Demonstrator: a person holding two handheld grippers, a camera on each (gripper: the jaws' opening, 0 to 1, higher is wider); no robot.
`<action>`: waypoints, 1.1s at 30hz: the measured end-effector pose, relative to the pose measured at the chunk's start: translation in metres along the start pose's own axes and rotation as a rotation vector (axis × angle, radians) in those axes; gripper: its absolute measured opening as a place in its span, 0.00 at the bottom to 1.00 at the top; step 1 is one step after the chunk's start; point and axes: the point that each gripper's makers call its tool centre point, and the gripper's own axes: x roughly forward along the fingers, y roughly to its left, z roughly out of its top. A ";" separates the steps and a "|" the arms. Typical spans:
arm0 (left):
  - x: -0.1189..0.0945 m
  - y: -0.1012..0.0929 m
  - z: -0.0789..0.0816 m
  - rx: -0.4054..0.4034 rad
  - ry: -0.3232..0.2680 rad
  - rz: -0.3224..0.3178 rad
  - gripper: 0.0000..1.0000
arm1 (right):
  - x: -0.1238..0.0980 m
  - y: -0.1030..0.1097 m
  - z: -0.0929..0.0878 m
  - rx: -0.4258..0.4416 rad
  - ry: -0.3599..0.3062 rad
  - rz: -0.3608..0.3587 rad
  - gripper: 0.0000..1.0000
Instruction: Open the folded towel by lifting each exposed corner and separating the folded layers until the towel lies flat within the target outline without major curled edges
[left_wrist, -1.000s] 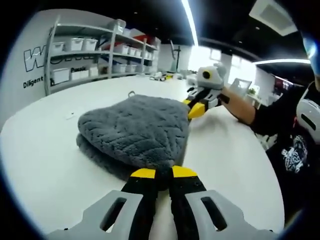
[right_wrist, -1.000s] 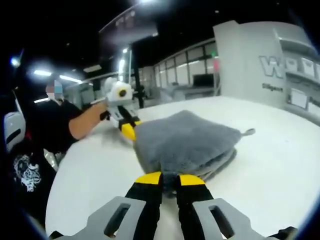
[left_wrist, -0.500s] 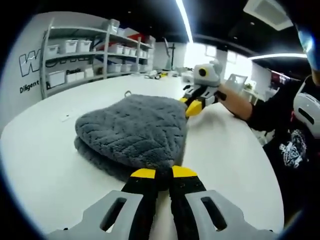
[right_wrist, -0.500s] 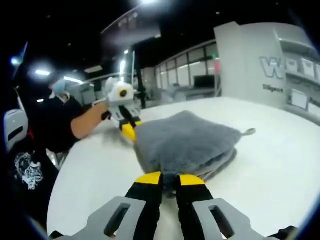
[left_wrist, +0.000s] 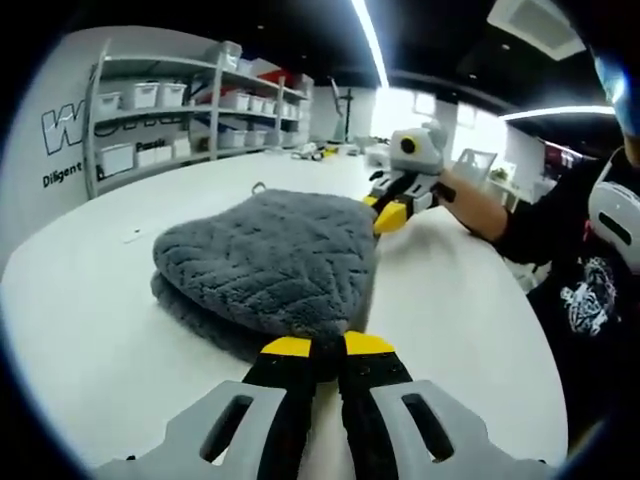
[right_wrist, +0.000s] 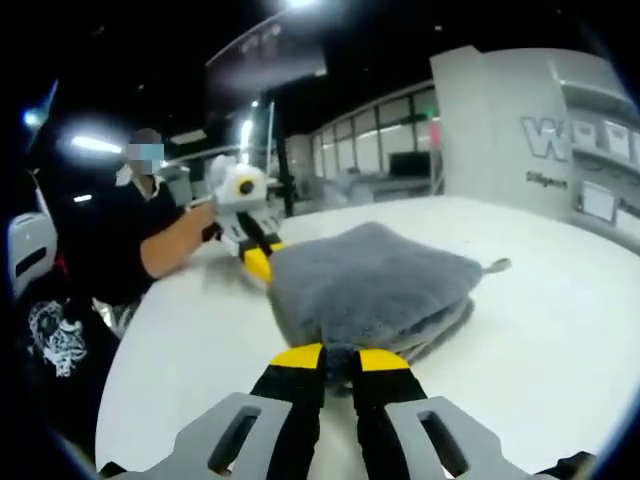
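Note:
A grey quilted towel (left_wrist: 270, 255) lies folded in two thick layers on the white table (left_wrist: 80, 300). In the left gripper view my left gripper (left_wrist: 328, 346) is shut on the towel's near corner, its yellow tips pressed together over the fabric. My right gripper (left_wrist: 388, 217) is at the far right corner, tips against the towel edge. In the right gripper view my right gripper (right_wrist: 338, 357) is shut on the near corner of the towel (right_wrist: 370, 280), and the left gripper (right_wrist: 257, 264) grips the far left corner. A small hanging loop (right_wrist: 497, 264) sticks out at the towel's right.
The round-edged table (right_wrist: 540, 360) spreads wide around the towel. Metal shelves with white bins (left_wrist: 170, 95) stand beyond its far left side, by a lettered wall. A person in a dark shirt (left_wrist: 580, 270) stands at the table's right edge.
The towel and both grippers keep their places; the views only sway slightly, and the person's head shifts in the right gripper view.

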 end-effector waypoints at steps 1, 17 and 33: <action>0.000 0.000 0.000 -0.003 -0.003 0.004 0.07 | 0.000 0.000 0.000 0.000 -0.001 0.000 0.05; -0.004 -0.008 -0.001 -0.018 -0.030 0.004 0.07 | -0.005 0.007 0.000 -0.007 -0.014 0.015 0.05; -0.011 -0.026 -0.003 0.051 -0.008 -0.095 0.07 | -0.015 0.023 -0.001 -0.031 0.009 0.119 0.05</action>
